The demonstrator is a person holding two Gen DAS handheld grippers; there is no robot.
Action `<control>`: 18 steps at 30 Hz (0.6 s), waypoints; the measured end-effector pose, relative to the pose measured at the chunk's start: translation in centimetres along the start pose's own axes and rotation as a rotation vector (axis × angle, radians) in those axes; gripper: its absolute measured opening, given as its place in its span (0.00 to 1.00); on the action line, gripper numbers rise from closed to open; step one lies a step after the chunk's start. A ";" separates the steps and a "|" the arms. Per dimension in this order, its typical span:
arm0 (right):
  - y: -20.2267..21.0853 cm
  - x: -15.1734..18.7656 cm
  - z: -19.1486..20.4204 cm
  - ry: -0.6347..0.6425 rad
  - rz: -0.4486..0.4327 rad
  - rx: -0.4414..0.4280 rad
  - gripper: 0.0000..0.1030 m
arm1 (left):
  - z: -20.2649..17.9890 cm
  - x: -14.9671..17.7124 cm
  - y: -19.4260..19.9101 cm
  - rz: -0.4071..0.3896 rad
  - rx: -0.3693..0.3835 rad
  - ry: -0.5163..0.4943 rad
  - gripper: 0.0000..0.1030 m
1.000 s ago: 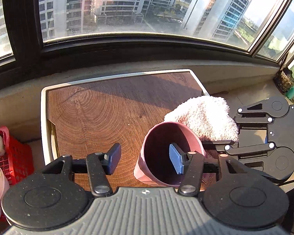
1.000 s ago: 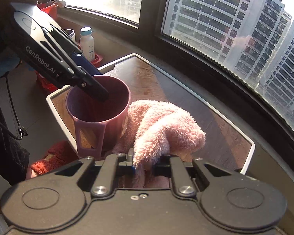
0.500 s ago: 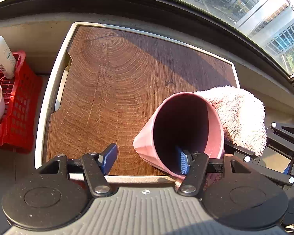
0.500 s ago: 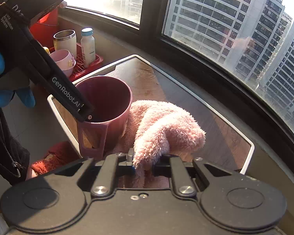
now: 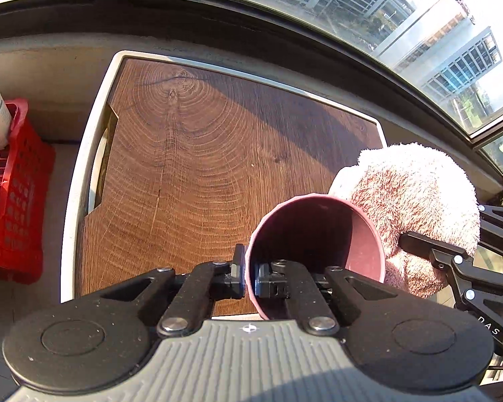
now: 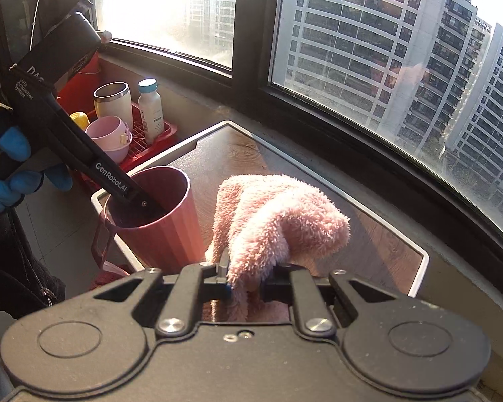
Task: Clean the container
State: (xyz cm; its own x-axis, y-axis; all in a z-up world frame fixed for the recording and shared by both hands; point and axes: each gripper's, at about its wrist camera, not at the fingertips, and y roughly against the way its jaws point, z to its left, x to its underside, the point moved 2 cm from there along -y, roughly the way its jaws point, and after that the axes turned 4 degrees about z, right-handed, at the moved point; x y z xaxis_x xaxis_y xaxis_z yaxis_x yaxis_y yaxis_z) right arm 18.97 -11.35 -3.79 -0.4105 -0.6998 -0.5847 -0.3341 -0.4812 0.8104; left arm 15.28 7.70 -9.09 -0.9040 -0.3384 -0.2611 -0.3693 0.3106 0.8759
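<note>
Two grippers work at a wood-grain desk (image 5: 191,181) w/ a white rim, set by a big window. One pink cup (image 6: 157,214) stands at the desk's near left corner, seen from the right wrist cam. It is a tall plastic cup: dusty rose outside w/ fine vertical ribs, darker maroon inside, a loop handle (image 6: 99,246) on its left side. Its walls taper, wider at the mouth, narrower at the base.

Cup's long axis runs roughly upright, tipped slightly; mouth opens up and toward the left gripper (image 5: 248,273). In the left wrist cam the round opening faces the lens, base pointing away and down to the desk.

Left gripper's jaws have just been closing and now pinch the cup's wall at the rim: one finger outside, one inside. A hand (image 6: 13,174) in a blue glove holds that gripper.

Right gripper (image 6: 244,284) is nearly closed, clamped on a fluffy pink cloth (image 6: 278,221). Cloth bunches up just right of the cup, close beside it; cannot tell if they touch.

Left of the desk, a red basket (image 6: 157,134) holds a white bottle (image 6: 151,112), a steel tumbler (image 6: 114,104) and a pale pink mug (image 6: 109,137).
</note>
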 end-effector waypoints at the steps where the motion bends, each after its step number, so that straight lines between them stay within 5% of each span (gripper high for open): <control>1: 0.4 -0.1 -0.4 -0.034 -0.014 -0.016 0.12 | 0.3 -0.2 0.1 -0.006 0.021 0.009 0.04; 8: 1.6 -1.6 0.0 -0.141 -0.085 -0.134 0.12 | 0.6 -0.8 -0.3 -0.023 0.075 0.009 0.04; 18: -1.9 -0.5 1.5 -0.114 0.035 -0.110 0.12 | 0.4 -0.6 -0.6 -0.039 0.063 -0.053 0.04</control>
State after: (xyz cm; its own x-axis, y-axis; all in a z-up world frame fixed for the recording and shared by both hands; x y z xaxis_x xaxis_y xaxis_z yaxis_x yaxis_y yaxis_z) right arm 18.55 -9.28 -5.13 -0.5158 -0.6556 -0.5515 -0.2260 -0.5169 0.8257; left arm 16.01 8.03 -9.63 -0.8984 -0.3040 -0.3171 -0.4156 0.3544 0.8377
